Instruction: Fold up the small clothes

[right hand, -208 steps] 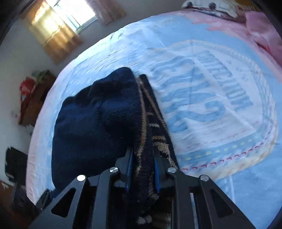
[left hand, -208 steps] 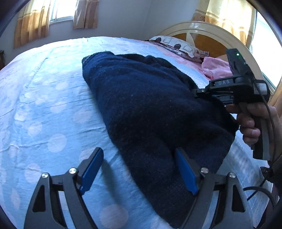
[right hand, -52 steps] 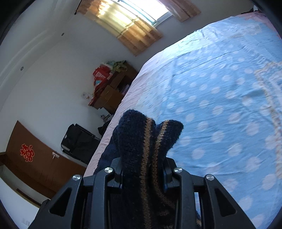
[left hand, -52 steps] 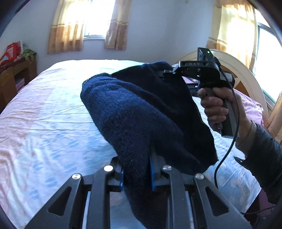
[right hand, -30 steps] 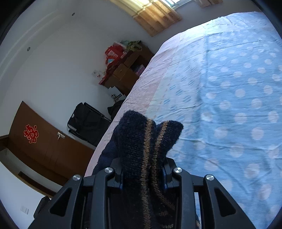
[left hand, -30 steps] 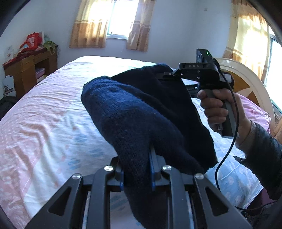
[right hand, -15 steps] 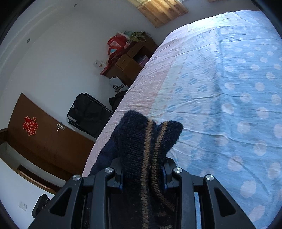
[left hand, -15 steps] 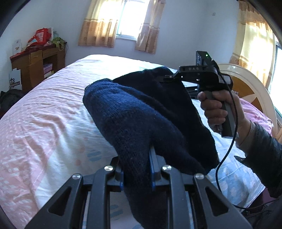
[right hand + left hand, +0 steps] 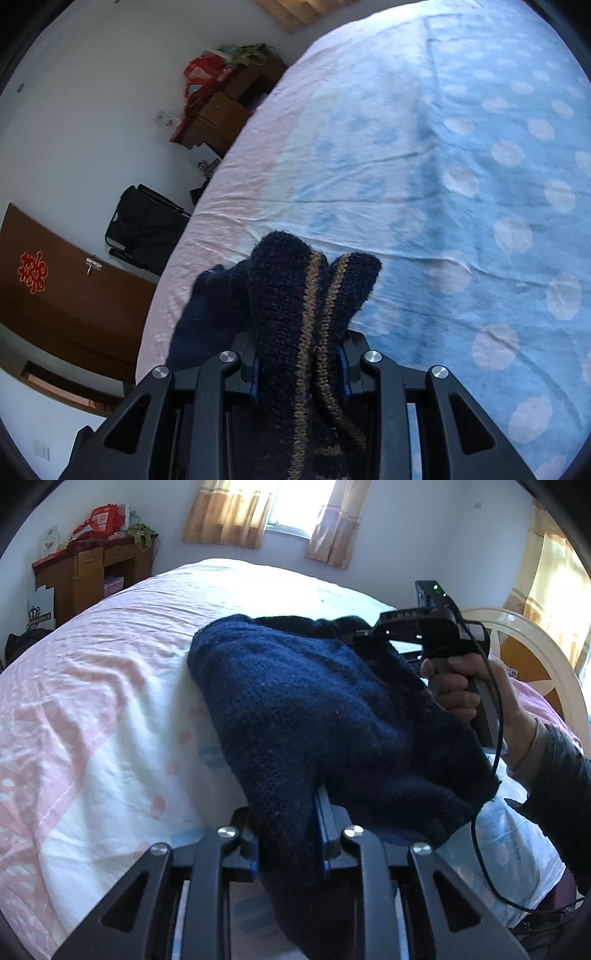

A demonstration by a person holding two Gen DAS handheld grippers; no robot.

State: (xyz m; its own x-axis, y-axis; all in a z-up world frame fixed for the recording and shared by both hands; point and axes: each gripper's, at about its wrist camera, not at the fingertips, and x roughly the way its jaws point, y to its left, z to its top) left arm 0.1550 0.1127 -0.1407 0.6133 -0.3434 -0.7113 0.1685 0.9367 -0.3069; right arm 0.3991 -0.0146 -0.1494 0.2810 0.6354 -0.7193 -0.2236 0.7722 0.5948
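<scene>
A dark navy knitted sweater [image 9: 317, 709] hangs folded between my two grippers above the bed [image 9: 110, 701]. My left gripper [image 9: 288, 834] is shut on its near edge. My right gripper [image 9: 299, 354] is shut on a bunched edge with tan stripes [image 9: 314, 295]. In the left wrist view the right gripper [image 9: 354, 637] grips the sweater's far edge, held in a hand at the right. The sweater's lower fold droops toward the sheet.
The bed has a pink and blue sheet with pale dots [image 9: 480, 184]. A wooden desk with red bags [image 9: 92, 568] stands at the far left. A black bag [image 9: 147, 225] and a brown cabinet [image 9: 74, 295] stand beside the bed. A round headboard [image 9: 535, 646] is at the right.
Both grippers have carried the sweater toward the pink end of the bed and a little lower. Both stay shut on it.
</scene>
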